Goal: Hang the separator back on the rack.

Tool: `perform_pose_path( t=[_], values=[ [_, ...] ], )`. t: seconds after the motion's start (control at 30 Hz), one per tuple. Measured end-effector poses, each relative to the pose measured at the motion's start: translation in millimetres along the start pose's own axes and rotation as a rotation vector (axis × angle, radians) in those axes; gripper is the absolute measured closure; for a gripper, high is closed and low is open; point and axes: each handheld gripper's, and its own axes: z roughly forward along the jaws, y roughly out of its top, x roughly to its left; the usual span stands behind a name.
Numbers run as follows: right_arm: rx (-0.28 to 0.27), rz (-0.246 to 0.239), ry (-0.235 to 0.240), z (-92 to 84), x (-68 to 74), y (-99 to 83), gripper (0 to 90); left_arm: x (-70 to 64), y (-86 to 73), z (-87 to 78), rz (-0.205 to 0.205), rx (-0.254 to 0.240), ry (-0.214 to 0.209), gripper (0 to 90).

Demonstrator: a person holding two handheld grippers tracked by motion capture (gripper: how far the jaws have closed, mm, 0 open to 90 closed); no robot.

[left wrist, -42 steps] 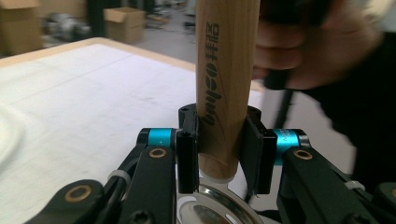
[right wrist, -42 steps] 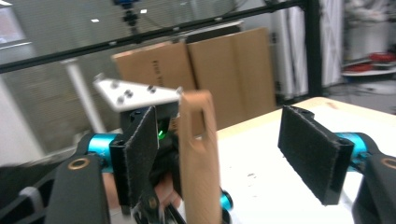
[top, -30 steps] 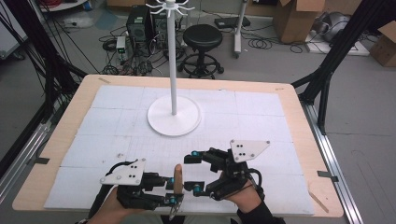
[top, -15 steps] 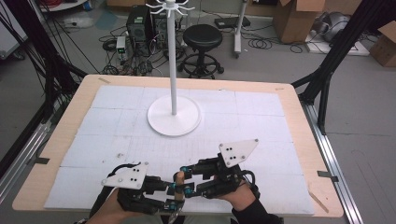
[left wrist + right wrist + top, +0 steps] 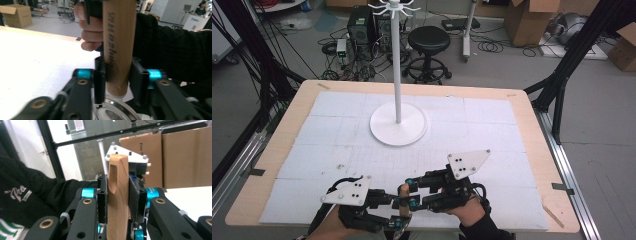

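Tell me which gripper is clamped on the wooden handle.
The right gripper: its jaws have just been closing and both pads press the wooden handle. On the left gripper the jaws have just been opening, leaving a gap at one pad.

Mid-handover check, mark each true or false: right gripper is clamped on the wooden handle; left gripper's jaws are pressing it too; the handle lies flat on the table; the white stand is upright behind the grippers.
1. True: the right gripper has both pads on the wooden handle.
2. False: the left gripper has just been opening; a gap shows beside the handle.
3. False: it stands upright, held up.
4. True: the white stand is upright mid-table.
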Motion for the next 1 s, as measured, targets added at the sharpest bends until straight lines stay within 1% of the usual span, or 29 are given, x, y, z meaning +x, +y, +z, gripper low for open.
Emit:
perform_pose_path(
  t=[0.03, 0.07, 0.1, 0.13, 0.17, 0.3, 0.33, 0.4, 0.47, 0.57, 0.7, 0.8, 0.87, 0.97, 1.0],
  values=[
    [0.000, 0.006, -0.020, -0.5, 0.5, 1.2, 72.1, -0.3, -0.1, 0.6, -0.006, 0.000, 0.026, 51.6],
    [-0.004, 0.009, -0.038, -1.2, 1.3, 2.8, 72.0, -0.1, 0.0, 0.7, -0.007, 0.000, 0.038, 47.3],
    [-0.005, 0.012, -0.050, -1.7, 1.9, 3.8, 72.0, 0.0, 0.1, 0.5, -0.008, -0.003, 0.054, 45.6],
    [-0.002, 0.012, -0.075, -2.1, 2.5, 5.1, 72.0, 0.2, 0.2, 0.0, -0.008, -0.008, 0.069, 44.7],
    [-0.002, 0.016, -0.102, -2.3, 3.6, 6.3, 72.0, 0.6, 0.5, -0.8, -0.003, -0.009, 0.083, 44.5],
    [-0.029, 0.030, -0.259, -2.9, 8.2, 10.0, 71.9, 0.5, 1.2, -2.4, -0.003, -0.031, 0.152, 45.2],
    [-0.044, 0.031, -0.290, -2.6, 9.5, 10.9, 71.9, 0.5, 1.3, -2.6, -0.006, -0.036, 0.171, 45.9],
    [-0.068, 0.041, -0.349, -1.5, 12.7, 13.0, 71.9, 1.0, 1.4, -3.2, -0.002, -0.043, 0.206, 46.5],
    [-0.084, 0.049, -0.392, 0.6, 15.9, 15.1, 71.9, 0.9, 1.6, -3.7, -0.006, -0.055, 0.238, 47.8],
    [-0.082, 0.039, -0.452, 5.1, 20.2, 17.7, 71.9, 1.2, 2.4, -5.7, -0.006, -0.065, 0.283, 49.7],
    [-0.075, 0.027, -0.522, 10.5, 24.2, 18.2, 71.9, 1.2, 3.5, -8.2, -0.008, -0.081, 0.315, 52.2],
    [-0.081, 0.030, -0.559, 12.6, 25.7, 17.7, 71.9, 1.1, 4.6, -8.4, -0.011, -0.087, 0.336, 53.1],
    [-0.075, 0.026, -0.586, 14.0, 26.6, 17.3, 71.9, 1.4, 5.9, -6.6, -0.011, -0.083, 0.344, 53.7],
    [-0.070, 0.032, -0.600, 15.0, 26.0, 16.4, 71.9, 2.3, 7.3, -2.9, -0.011, -0.073, 0.357, 55.5],
    [-0.069, 0.027, -0.604, 14.8, 26.0, 16.2, 71.9, 2.9, 7.7, -2.0, -0.013, -0.070, 0.359, 55.7]
  ],
)
